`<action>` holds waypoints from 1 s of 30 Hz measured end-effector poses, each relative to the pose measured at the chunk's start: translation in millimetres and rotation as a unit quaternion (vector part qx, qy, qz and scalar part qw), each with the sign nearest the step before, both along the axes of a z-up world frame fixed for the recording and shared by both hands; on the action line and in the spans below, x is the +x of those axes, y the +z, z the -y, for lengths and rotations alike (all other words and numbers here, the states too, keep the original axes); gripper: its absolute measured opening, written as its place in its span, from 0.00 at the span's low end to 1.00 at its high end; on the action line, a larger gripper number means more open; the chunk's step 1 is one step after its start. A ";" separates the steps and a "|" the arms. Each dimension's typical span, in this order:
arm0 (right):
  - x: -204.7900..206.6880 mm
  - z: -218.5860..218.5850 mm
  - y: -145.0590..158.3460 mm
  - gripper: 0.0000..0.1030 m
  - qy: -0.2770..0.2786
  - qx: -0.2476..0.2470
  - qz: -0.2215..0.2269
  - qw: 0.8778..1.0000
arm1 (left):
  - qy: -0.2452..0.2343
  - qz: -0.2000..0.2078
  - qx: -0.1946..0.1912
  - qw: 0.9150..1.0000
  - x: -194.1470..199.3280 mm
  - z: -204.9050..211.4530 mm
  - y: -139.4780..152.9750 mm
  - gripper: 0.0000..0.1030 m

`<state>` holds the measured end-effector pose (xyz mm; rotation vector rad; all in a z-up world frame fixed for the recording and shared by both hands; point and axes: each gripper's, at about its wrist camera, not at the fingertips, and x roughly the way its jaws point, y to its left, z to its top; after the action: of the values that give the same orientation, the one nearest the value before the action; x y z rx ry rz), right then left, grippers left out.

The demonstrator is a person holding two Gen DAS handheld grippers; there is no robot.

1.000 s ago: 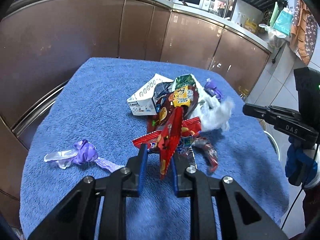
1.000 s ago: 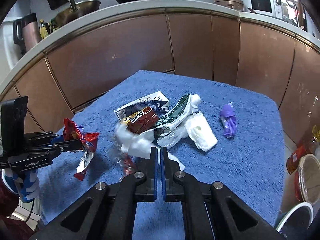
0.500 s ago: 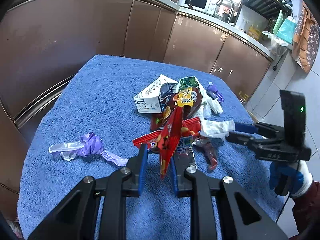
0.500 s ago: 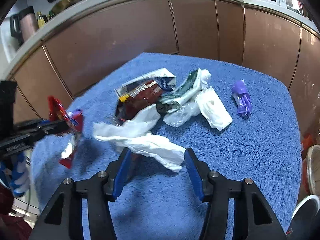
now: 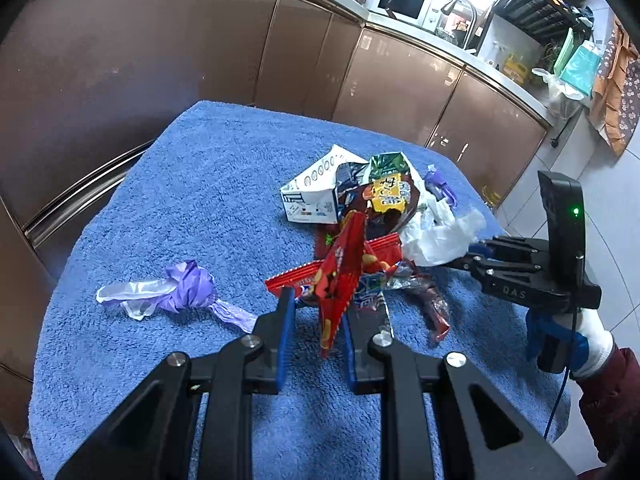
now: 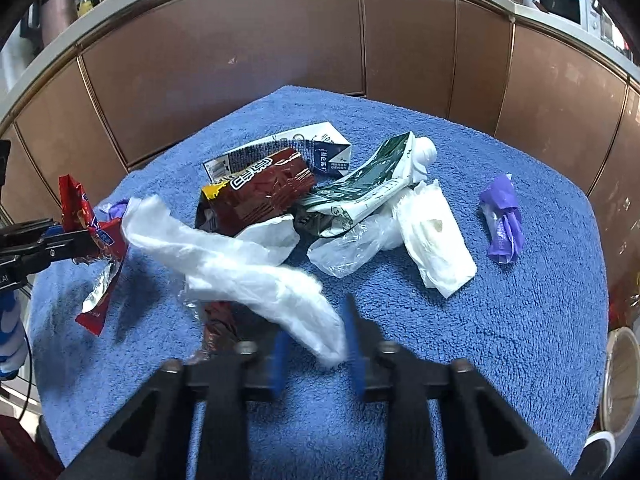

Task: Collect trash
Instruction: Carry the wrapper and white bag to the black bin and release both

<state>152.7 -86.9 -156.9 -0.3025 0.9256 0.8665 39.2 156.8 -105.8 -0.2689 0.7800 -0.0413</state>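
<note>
A pile of trash lies on a blue towel point(image 5: 208, 184): a white carton point(image 5: 310, 196), a brown and yellow snack bag point(image 6: 260, 192), a green and white packet point(image 6: 368, 184) and clear plastic. My left gripper point(image 5: 316, 312) is open, and red snack wrappers point(image 5: 344, 272) hang between its fingers. My right gripper point(image 6: 316, 344) is open, with a white crumpled plastic bag point(image 6: 248, 264) draped against its right finger. In the left wrist view the right gripper point(image 5: 472, 252) is at the right of the pile, touching that white bag point(image 5: 440, 236).
A knotted purple bag point(image 5: 180, 292) lies left of the pile, and another purple bag point(image 6: 502, 220) lies at the far right. A folded white tissue pack point(image 6: 436, 240) lies beside the pile. Brown cabinet doors point(image 6: 240, 60) curve behind the table. A bin rim point(image 6: 620, 368) shows at the lower right.
My right gripper has opened from shut; the white bag has spread out and slid toward its right finger. My left gripper has opened wider, the red wrappers still between its fingers.
</note>
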 end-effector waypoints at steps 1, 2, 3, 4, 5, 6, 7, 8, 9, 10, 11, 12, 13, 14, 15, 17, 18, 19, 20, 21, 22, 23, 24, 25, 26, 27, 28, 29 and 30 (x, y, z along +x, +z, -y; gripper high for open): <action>-1.3 2.9 1.3 0.09 -0.004 0.006 -0.001 1.000 | 0.000 0.003 0.001 1.000 -1.7 1.2 2.0 0.19; -2.9 7.9 3.4 0.09 -0.010 0.014 -0.004 1.000 | -0.001 0.005 0.003 1.000 -2.9 2.5 4.0 0.19; -4.6 14.5 6.5 0.09 -0.018 0.026 -0.009 0.999 | -0.002 0.008 0.005 1.000 -4.2 3.8 6.7 0.19; -6.2 20.6 10.1 0.08 -0.025 0.037 -0.014 0.999 | -0.002 0.013 0.006 1.000 -5.9 5.5 10.0 0.19; -8.5 27.4 14.6 0.08 -0.031 0.048 -0.016 0.998 | -0.002 0.017 0.006 1.000 -7.6 7.3 13.2 0.19; -10.7 32.2 18.2 0.08 -0.035 0.054 -0.017 0.998 | -0.002 0.020 0.005 1.000 -9.1 8.8 16.0 0.19; -14.4 41.0 25.2 0.08 -0.042 0.065 -0.016 0.997 | -0.004 0.024 0.006 1.000 -11.0 11.4 19.9 0.19; -17.0 46.7 30.0 0.08 -0.047 0.073 -0.016 0.996 | -0.006 0.028 0.006 1.000 -12.5 13.0 23.0 0.19; -20.5 53.5 35.6 0.08 -0.053 0.080 -0.015 0.995 | -0.009 0.032 0.004 0.999 -14.1 16.1 27.1 0.19; -25.5 63.0 43.5 0.08 -0.062 0.088 -0.011 0.994 | -0.014 0.036 0.001 0.999 -15.7 19.6 31.7 0.19; -29.1 70.1 48.8 0.08 -0.068 0.093 -0.007 0.993 | -0.018 0.041 0.000 0.999 -17.2 23.6 36.4 0.19; -33.3 78.6 54.6 0.08 -0.077 0.099 -0.003 0.992 | -0.021 0.045 0.001 0.999 -17.9 26.8 39.8 0.19; -39.0 91.3 62.0 0.08 -0.092 0.109 0.001 0.990 | -0.027 0.049 0.002 0.998 -18.9 31.8 44.5 0.19; -41.6 98.6 66.3 0.08 -0.102 0.115 0.003 0.988 | -0.033 0.052 0.002 0.998 -19.0 37.2 48.5 0.19; -45.0 108.0 71.0 0.08 -0.114 0.121 0.007 0.986 | -0.042 0.055 0.000 0.998 -18.7 43.1 53.1 0.19; -57.3 138.8 81.4 0.08 -0.151 0.131 0.020 0.980 | -0.061 0.061 0.003 0.996 -16.5 58.4 62.0 0.19; -58.2 146.8 84.3 0.08 -0.164 0.134 0.023 0.977 | -0.068 0.063 0.004 0.996 -15.0 65.7 65.5 0.19; -61.4 159.5 87.1 0.08 -0.182 0.137 0.027 0.973 | -0.079 0.065 0.006 0.995 -12.5 74.8 69.1 0.19; -66.5 177.5 88.7 0.08 -0.204 0.138 0.032 0.969 | -0.089 0.066 0.006 0.994 -9.0 85.5 72.3 0.19; -72.1 190.2 89.4 0.08 -0.223 0.136 0.036 0.965 | -0.102 0.067 0.006 0.993 -4.3 97.3 75.6 0.19; -77.1 211.9 89.0 0.08 -0.250 0.133 0.041 0.958 | -0.115 0.068 0.007 0.991 0.0 110.2 78.8 0.19; -77.7 228.2 85.6 0.08 -0.271 0.130 0.044 0.953 | -0.127 0.069 0.009 0.989 5.4 122.7 81.1 0.19; -77.8 244.5 83.0 0.08 -0.291 0.128 0.044 0.947 | -0.142 0.069 0.012 0.987 11.9 138.3 83.6 0.19; -80.3 262.9 80.4 0.08 -0.313 0.126 0.044 0.940 | -0.158 0.068 0.013 0.985 18.7 153.8 85.8 0.19; -82.3 280.4 77.4 0.08 -0.337 0.123 0.045 0.932 | -0.176 0.066 0.016 0.982 27.3 173.8 87.7 0.19; -84.5 294.3 75.4 0.08 -0.357 0.119 0.045 0.925 | -0.193 0.065 0.019 0.979 35.4 192.9 88.7 0.19; -87.3 309.9 72.1 0.08 -0.377 0.116 0.045 0.918 | -0.206 0.063 0.021 0.976 40.9 207.4 89.2 0.19; -88.8 326.6 68.4 0.08 -0.396 0.114 0.045 0.910 | -0.222 0.060 0.022 0.973 48.5 225.7 89.6 0.19; -86.4 337.2 64.7 0.08 -0.409 0.113 0.043 0.904 | -0.240 0.057 0.026 0.969 57.4 247.5 89.4 0.19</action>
<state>66.3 -424.1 -92.2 0.2498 0.7550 0.1683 96.6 -90.8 -16.4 -0.0221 0.7164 -0.4882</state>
